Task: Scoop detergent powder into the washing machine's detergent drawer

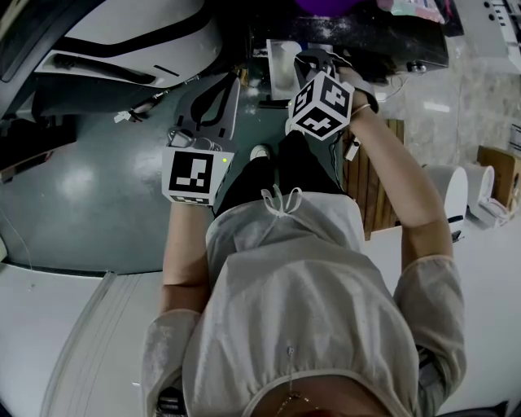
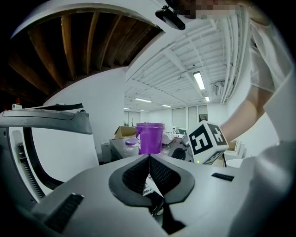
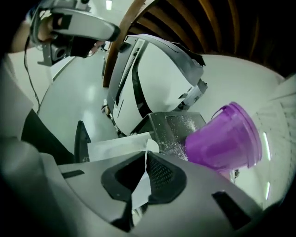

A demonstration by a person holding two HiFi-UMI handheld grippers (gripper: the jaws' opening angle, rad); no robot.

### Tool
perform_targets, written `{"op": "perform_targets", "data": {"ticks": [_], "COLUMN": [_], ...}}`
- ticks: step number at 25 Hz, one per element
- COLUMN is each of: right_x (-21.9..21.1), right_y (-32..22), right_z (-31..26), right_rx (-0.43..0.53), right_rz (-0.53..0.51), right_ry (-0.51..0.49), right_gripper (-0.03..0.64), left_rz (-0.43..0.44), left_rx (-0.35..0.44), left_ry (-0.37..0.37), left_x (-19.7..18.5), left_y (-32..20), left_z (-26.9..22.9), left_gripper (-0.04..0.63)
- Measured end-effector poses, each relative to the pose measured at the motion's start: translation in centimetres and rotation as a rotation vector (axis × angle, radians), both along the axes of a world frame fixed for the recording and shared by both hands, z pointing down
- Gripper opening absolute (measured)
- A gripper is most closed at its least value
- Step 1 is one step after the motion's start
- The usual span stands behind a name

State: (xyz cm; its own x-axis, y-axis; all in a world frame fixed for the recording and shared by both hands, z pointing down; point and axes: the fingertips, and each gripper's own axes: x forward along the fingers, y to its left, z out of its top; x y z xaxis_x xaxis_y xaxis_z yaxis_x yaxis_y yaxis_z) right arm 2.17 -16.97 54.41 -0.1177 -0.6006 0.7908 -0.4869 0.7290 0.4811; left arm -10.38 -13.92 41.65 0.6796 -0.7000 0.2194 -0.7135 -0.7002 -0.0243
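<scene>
grey floor and white machine panels (image 1: pixel 122 32) fill the head view; the left tool (image 1: pixel 218 91) hangs at 10 o'clock, well apart from the dark worktop (image 1: pixel 391 41) at 12, where the right tool (image 1: pixel 312 59) reaches near a purple cup (image 1: pixel 326 5). left gripper view: jaws closed tip to tip, nothing between; the cup stands dead ahead. right gripper view: jaws pinched on a white strip (image 3: pixel 138 187), probably the scoop's handle; the cup sits at 3 o'clock, spilt powder (image 3: pixel 178 136) at 1. which part is the drawer cannot be told. to scoop well: keep the blade level, dip squarely into the cup's mouth, lift slowly, avoid further scatter.
</scene>
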Motion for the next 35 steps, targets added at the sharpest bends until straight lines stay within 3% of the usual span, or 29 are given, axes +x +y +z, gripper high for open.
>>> {"op": "perform_targets", "data": {"ticks": [14,22,27,35], "right_x": [-0.8,-0.6,-0.6,-1.0], "right_y": [1.4,1.9,1.9,2.1], "right_z": [-0.8,-2.2,-3.6,-5.5], "right_rx": [0.197,0.398,0.506,0.530], "right_rz": [-0.182,-0.283,-0.276,-0.239], "right_ry": [0.283,0.493,0.513,0.444], "right_gripper": [0.012,0.012,0.011,0.012], "left_rz": [0.002,0.014,0.024,0.031], "left_rx": [-0.002,-0.001,0.004,0.022], "left_ry": [-0.006,-0.004,-0.013,-0.013], "left_x": [-1.6,-1.6,-1.6,-1.4], "left_y": [1.2,1.9,2.4,2.8], "left_z": [0.1,0.2,0.2,-0.5], "left_gripper": [0.023,0.021,0.021,0.023]}}
